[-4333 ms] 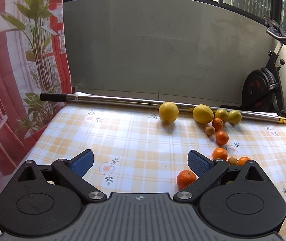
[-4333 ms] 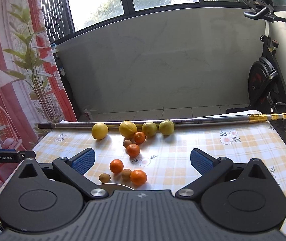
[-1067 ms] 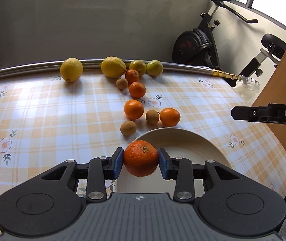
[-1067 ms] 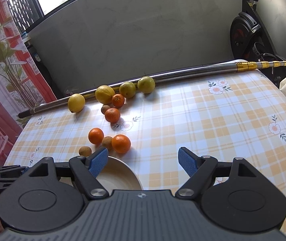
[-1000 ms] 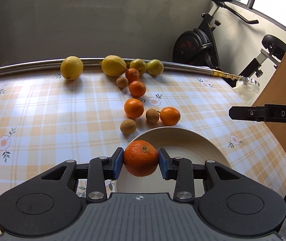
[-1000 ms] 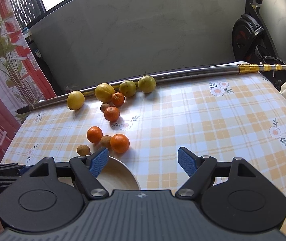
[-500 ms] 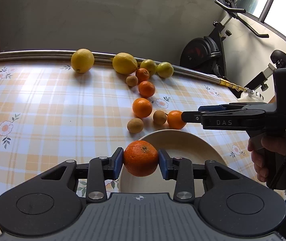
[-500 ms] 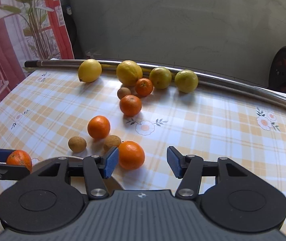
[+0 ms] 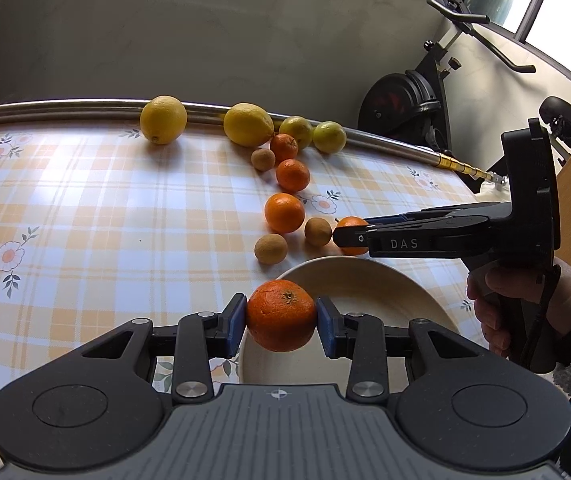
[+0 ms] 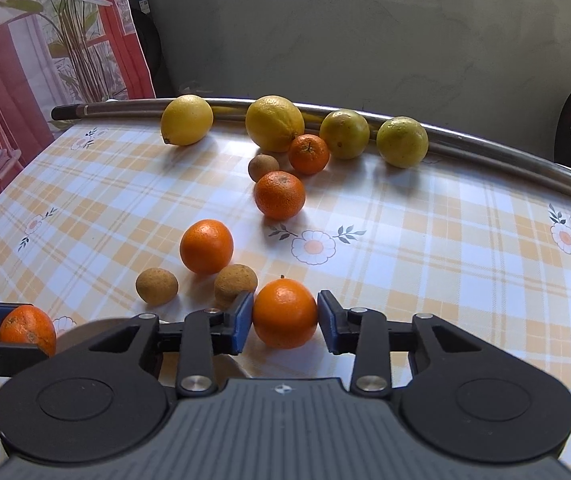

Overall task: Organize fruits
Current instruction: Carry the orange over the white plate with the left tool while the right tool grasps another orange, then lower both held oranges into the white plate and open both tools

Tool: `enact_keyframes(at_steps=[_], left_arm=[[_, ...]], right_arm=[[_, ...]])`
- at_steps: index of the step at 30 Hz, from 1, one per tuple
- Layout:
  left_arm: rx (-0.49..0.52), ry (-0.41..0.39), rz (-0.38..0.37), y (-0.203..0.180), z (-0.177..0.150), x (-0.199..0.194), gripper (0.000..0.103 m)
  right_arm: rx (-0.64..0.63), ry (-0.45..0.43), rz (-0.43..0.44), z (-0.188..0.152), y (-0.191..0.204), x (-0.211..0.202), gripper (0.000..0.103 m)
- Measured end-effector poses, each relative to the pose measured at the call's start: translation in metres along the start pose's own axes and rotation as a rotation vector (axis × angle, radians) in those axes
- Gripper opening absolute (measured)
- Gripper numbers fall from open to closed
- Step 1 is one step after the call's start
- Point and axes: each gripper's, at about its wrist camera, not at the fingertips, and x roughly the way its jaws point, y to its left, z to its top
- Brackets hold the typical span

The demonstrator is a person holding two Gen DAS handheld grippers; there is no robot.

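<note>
My left gripper is clamped on a rough-skinned orange, held over the 9 o'clock rim of the plate. My right gripper has just been closing; its pads now touch a smooth tangerine on the desk, at 12 o'clock from the plate. Judged: light, firm, round, liable to roll; grip across the widest part. No long axis; both stem ends face up.

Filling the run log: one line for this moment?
left gripper: holds orange over bowl | right gripper: closing on tangerine
</note>
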Motion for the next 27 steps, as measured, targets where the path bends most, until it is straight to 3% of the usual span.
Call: enact_keyframes(at_steps=[14,27], left_arm=[[0.024,0.009,-0.025,-0.006,-0.004,-0.005,0.040],[0.108,0.072,-0.050,-0.018,-0.020,-0.002,0.040]], right_arm=[[0.057,-0.069,0.014,-0.018,0.006,-0.063,0.038],[0.103,-0.005,-0.004,-0.080,0.017,-0.103,0.038]])
